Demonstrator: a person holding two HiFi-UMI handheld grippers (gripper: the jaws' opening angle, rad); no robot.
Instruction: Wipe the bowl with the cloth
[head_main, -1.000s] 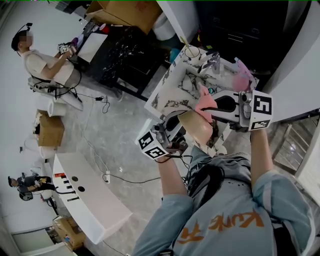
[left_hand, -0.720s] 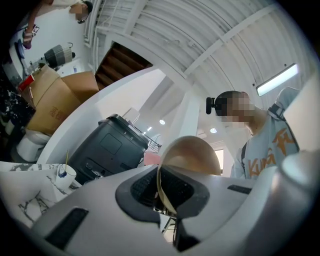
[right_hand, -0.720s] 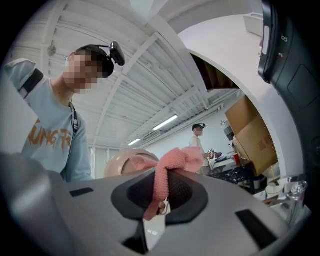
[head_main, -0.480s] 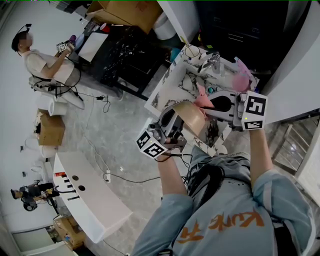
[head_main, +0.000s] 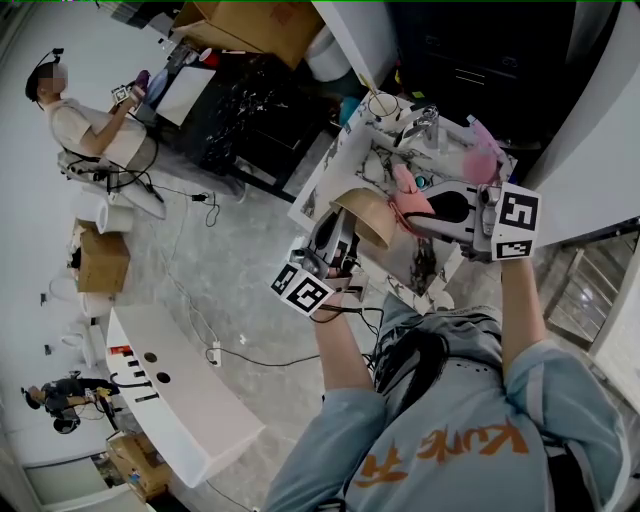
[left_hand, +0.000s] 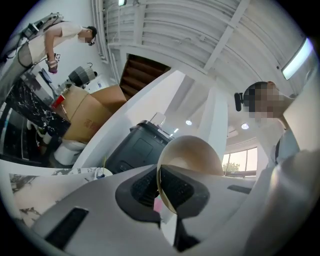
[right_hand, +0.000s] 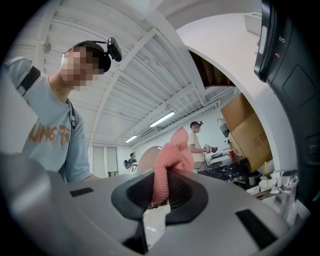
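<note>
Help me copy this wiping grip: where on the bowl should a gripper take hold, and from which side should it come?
Probably the thin rim of the bowl, one jaw inside and one outside, coming edge-on from the side away from the cloth. The left gripper pinches it that way, which leaves the hollow free for the cloth in the right gripper.

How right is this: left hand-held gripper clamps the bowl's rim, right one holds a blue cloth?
The cloth is pink, not blue, per the right gripper view. The left hand-held gripper does clamp the bowl by its rim; the right hand-held gripper holds the cloth.
</note>
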